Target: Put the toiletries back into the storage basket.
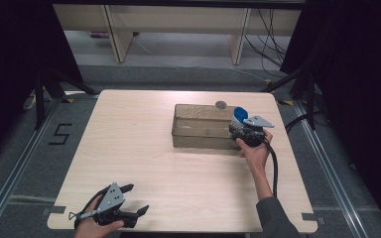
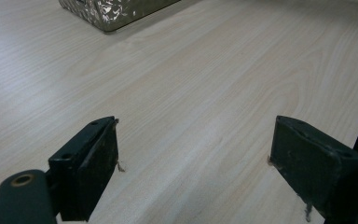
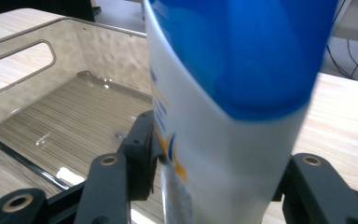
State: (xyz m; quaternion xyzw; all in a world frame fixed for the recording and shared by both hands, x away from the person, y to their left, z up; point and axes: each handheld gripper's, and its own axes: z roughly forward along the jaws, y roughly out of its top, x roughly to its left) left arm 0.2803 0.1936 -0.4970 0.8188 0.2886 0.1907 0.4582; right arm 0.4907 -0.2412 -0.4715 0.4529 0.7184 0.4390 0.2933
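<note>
High view, surface [image 1: 144,148]: pale wood grain, rounded corners, bare apart from the bin and the two grippers.
High view, bin [image 1: 201,126]: clear, rectangular, on the far right part of the surface, nothing visible inside.
High view, bottle [image 1: 239,116]: white with a blue cap, at the bin's right end, held in the right gripper [image 1: 243,131].
High view, right hand [image 1: 255,151]: wrapped round the gripper body just beside the bin's near right corner, forearm and grey sleeve coming in from the bottom edge.
High view, left gripper [image 1: 134,198]: low at the near left edge of the surface, fingers spread wide with nothing between them, well apart from the bin.
High view, room: grey carpeted floor, a black "5" marked at left, dark curtains on both sides, light wooden furniture legs and loose cables at the back.
Left gripper view, fingers [image 2: 91,163]: two black pads standing wide apart over bare wood grain, empty.
Left gripper view, bin corner [image 2: 112,11]: clear and glinting, at the top edge, far from the pads.
Right gripper view, bottle [image 3: 223,116]: white body with blue and yellow print, blue cap on top, upright and very close, clamped between the black fingers [image 3: 142,158].
Right gripper view, bin [image 3: 74,107]: to the left of the bottle, clear walls with a handle slot, striped-looking floor, empty.
Right gripper view, surface [image 3: 345,121]: same pale wood to the right of the bottle; cables beyond.
</note>
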